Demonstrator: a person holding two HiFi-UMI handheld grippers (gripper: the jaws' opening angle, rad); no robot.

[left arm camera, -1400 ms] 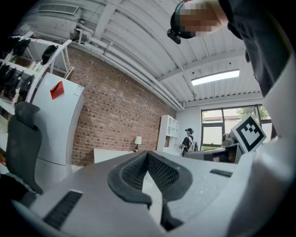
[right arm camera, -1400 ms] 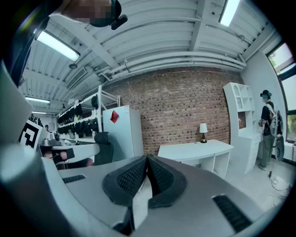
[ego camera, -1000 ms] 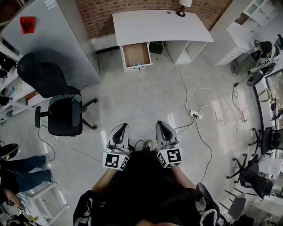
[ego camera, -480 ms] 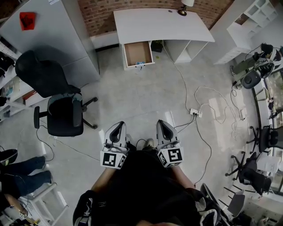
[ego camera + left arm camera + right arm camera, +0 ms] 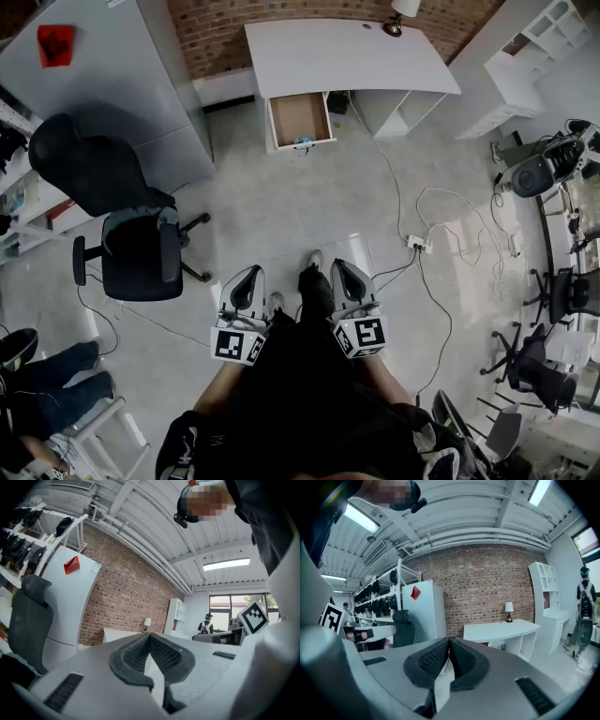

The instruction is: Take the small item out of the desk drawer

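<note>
The white desk (image 5: 347, 52) stands against the brick wall at the top of the head view. Its drawer (image 5: 300, 119) is pulled open, brown inside. A small blue item (image 5: 304, 142) sits at the drawer's front edge. My left gripper (image 5: 251, 277) and right gripper (image 5: 341, 272) are held side by side low in the view, far from the desk. Both are shut with nothing between the pads. The right gripper view shows the desk (image 5: 501, 630) and a lamp (image 5: 509, 607) on it. In the left gripper view the desk (image 5: 123, 633) is partly hidden by the jaws.
A black office chair (image 5: 136, 248) stands to the left. A white cabinet (image 5: 103, 84) is left of the desk. Cables and a power strip (image 5: 418, 244) lie on the floor at the right. White shelves (image 5: 534, 52) stand at the far right. A seated person's legs (image 5: 42, 384) show at lower left.
The desk and drawer have shifted slightly lower and to the right in the head view. A foot now shows between the two grippers. Both grippers stay shut.
</note>
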